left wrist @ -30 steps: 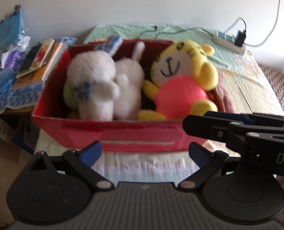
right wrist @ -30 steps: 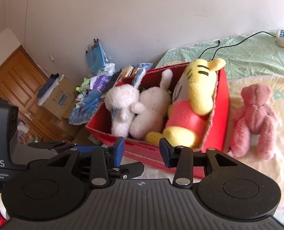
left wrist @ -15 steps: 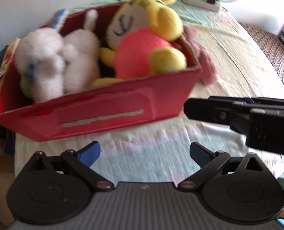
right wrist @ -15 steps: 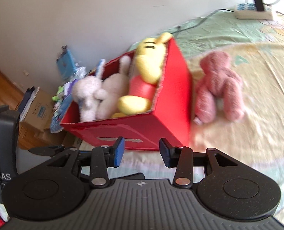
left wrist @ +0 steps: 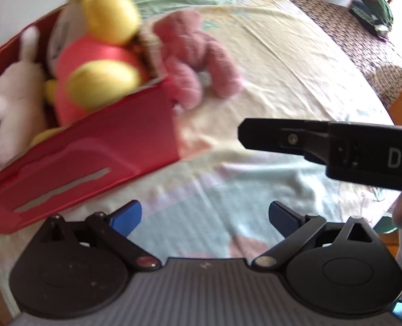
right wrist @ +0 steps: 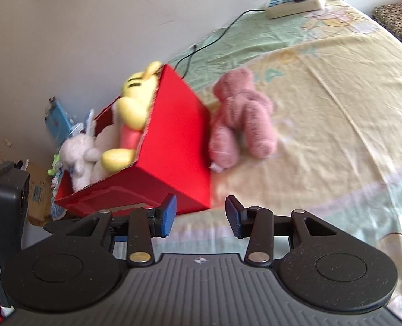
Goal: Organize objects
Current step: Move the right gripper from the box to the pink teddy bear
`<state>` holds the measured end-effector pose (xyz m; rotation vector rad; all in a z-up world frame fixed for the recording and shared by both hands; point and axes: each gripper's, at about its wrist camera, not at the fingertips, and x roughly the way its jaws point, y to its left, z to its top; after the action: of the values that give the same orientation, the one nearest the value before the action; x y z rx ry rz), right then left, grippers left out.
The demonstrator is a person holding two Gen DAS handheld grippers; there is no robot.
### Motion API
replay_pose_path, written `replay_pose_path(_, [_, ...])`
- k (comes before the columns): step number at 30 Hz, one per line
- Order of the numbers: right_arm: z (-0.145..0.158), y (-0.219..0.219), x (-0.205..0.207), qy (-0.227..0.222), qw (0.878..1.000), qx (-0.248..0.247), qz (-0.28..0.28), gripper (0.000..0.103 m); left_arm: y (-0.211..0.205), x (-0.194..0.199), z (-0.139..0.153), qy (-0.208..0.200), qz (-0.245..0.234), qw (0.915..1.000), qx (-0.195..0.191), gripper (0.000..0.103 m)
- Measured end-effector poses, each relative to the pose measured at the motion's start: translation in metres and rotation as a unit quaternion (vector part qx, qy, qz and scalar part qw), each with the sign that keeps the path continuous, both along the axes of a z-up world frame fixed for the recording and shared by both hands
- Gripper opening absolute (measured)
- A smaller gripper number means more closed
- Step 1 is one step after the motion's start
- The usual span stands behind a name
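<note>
Pink teddy bear (right wrist: 241, 116) lies on the bed (right wrist: 336, 103), just outside the red box (right wrist: 173, 146), touching its right side wall; the left wrist view shows the same bear (left wrist: 198, 59) against the box's (left wrist: 92, 152) far right corner. Box sits near the bed's left edge by the wall, packed with a yellow tiger plush in a pink shirt (left wrist: 97, 54) and white plush rabbits (right wrist: 78, 152), the tiger at the right end. Left gripper (left wrist: 205, 214) fingers spread wide, nothing between them, hovering over bare bedsheet in front of the box. Right gripper (right wrist: 201, 214) fingers also apart, empty, low over the sheet just in front of the box's near right corner; its black body (left wrist: 323, 144) crosses the left wrist view from the right. Power strip (right wrist: 293, 2) with cable at the bed's far edge. Frames motion-blurred.
</note>
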<state>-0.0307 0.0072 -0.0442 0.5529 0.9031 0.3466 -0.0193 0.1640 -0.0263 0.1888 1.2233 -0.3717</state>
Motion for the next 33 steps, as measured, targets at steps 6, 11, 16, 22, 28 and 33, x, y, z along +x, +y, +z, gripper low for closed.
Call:
replay_pose_path(6, [-0.007,-0.024,0.002,0.009,1.000,0.005,-0.013,0.044,-0.027,0.005,-0.004,0.005,-0.019,0.9998,0.001,0.100])
replay_pose_path(11, [-0.014,-0.043,0.009,0.015,1.000,0.011,-0.012,0.044,-0.045,0.009,-0.008,0.005,-0.017,0.9998,0.008,0.100])
replay_pose_path(16, [-0.023,-0.061,0.018,0.028,0.999,0.022,-0.003,0.044,-0.060,0.011,-0.015,0.009,0.000,0.9998,0.018,0.100])
replay_pose_path(22, [-0.030,-0.079,0.028,0.036,0.999,0.033,0.015,0.044,-0.078,0.013,-0.016,-0.001,0.018,0.9995,0.028,0.100])
replay_pose_path(28, [-0.036,-0.095,0.037,0.043,0.998,0.041,0.033,0.044,-0.096,0.014,-0.016,-0.024,0.024,0.9988,0.036,0.099])
replay_pose_path(33, [-0.039,-0.105,0.045,0.045,0.997,0.044,0.039,0.044,-0.103,0.022,-0.021,-0.020,0.035,0.9982,0.044,0.099])
